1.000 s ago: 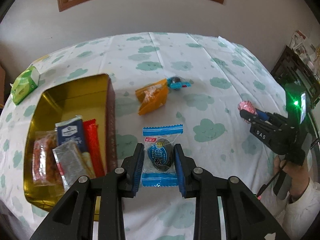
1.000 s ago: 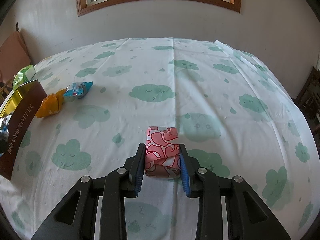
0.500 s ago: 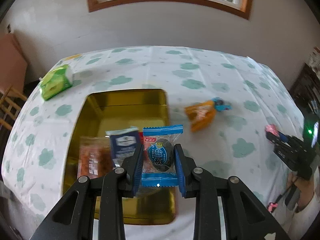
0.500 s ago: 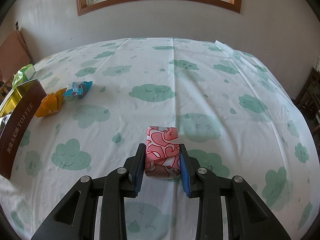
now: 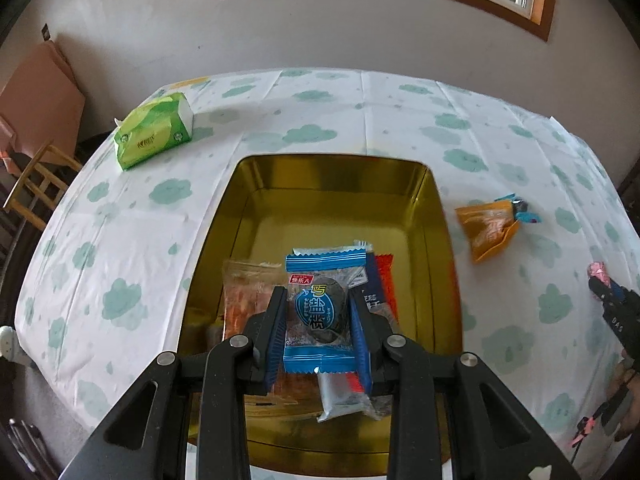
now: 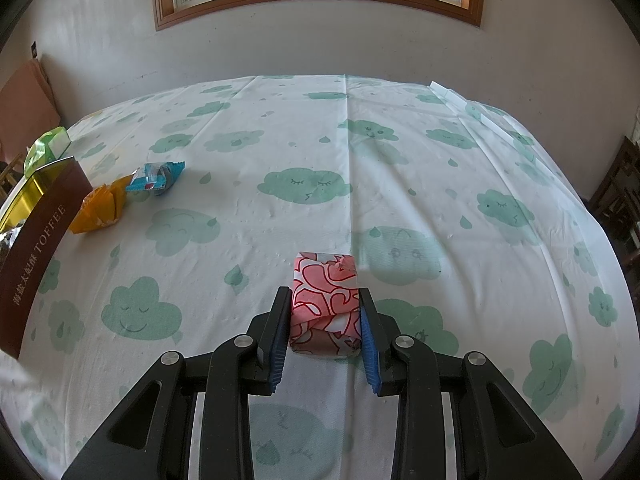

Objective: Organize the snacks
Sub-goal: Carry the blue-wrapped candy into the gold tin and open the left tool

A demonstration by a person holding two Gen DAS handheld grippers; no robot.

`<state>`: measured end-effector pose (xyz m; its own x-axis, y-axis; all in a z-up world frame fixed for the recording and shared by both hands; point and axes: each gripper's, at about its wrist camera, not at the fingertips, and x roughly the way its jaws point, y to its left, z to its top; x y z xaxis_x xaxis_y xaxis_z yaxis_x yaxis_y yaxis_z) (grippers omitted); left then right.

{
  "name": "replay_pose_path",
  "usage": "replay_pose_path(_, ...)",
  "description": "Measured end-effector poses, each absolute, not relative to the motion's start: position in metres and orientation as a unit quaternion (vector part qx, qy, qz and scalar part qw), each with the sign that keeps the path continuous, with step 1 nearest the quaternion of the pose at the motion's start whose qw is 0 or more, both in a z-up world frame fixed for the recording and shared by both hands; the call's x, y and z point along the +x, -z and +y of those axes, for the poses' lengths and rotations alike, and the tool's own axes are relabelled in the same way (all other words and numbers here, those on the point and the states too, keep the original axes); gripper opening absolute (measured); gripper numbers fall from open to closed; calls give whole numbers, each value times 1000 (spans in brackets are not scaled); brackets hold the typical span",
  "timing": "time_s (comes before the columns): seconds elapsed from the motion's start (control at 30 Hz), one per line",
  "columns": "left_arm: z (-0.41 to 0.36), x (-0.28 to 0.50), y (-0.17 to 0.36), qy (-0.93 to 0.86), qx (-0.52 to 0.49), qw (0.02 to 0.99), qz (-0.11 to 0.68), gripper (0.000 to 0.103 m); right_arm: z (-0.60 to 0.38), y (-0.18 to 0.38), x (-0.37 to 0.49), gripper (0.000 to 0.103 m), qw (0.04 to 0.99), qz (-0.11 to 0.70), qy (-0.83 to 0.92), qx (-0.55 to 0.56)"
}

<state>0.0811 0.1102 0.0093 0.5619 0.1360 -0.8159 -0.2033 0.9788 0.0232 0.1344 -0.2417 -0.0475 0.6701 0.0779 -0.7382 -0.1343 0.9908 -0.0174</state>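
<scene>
My left gripper (image 5: 319, 316) is shut on a blue-edged clear snack packet (image 5: 322, 312) and hangs over the open gold tin (image 5: 332, 178). Several packets lie in the tin's near half, among them an orange-red one (image 5: 244, 300) and a silver one (image 5: 340, 398). My right gripper (image 6: 325, 320) is shut on a pink and red patterned wrapped snack (image 6: 325, 300) just above the cloud-print tablecloth (image 6: 400, 160); it also shows at the right edge of the left wrist view (image 5: 612, 304). An orange packet (image 6: 102, 208) and a small blue packet (image 6: 156, 178) lie right of the tin.
A green tissue pack (image 5: 154, 130) lies at the table's far left corner. The tin's brown TOFFEE side (image 6: 36, 252) faces the right gripper. A wooden chair (image 5: 36, 184) stands off the left edge and dark furniture (image 6: 624, 192) at the right.
My left gripper carried the blue packet leftwards from the bare cloth beside the tin to over the tin's middle. The right gripper and its pink snack stayed put.
</scene>
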Motion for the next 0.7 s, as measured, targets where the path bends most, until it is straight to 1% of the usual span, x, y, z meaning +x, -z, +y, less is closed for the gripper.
replay_pose_path(0.57, 117, 89, 4, -107, -25, 877, 468, 31, -241, 47, 135, 33, 913, 402, -58, -36)
replay_pose_path(0.7, 116, 88, 5, -107, -21, 877, 468, 34, -241, 47, 134, 33, 913, 402, -58, -36)
